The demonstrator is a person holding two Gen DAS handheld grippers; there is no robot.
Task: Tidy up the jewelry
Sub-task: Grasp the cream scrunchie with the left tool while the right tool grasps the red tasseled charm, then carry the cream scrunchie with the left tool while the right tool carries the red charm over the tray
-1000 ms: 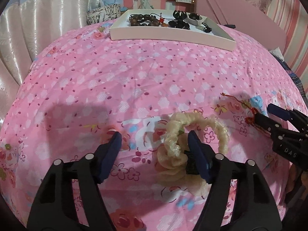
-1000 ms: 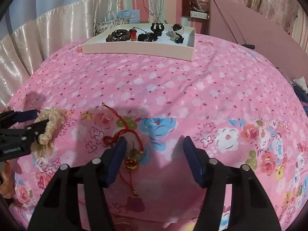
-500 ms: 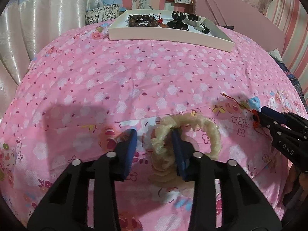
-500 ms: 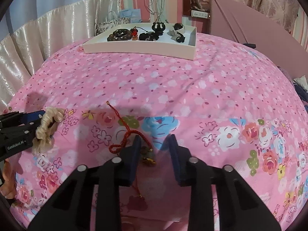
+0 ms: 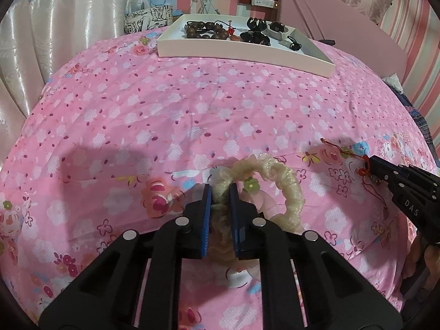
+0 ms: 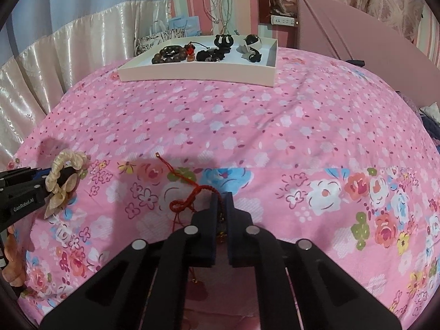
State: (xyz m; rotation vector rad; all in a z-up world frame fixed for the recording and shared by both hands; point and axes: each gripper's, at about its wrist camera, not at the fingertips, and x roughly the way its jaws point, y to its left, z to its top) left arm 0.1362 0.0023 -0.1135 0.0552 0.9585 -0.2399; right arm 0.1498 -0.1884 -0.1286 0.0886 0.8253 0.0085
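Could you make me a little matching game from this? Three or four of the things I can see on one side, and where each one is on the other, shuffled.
Things:
1. scrunchie
2. red cord
3. bead bracelet
4. tray

Places:
A. lying inside the tray, at its left end
B. pinched in the left gripper
C. on the bedspread, at the far end
D. pinched in the right gripper

Pairs: 1-B, 2-D, 3-A, 4-C
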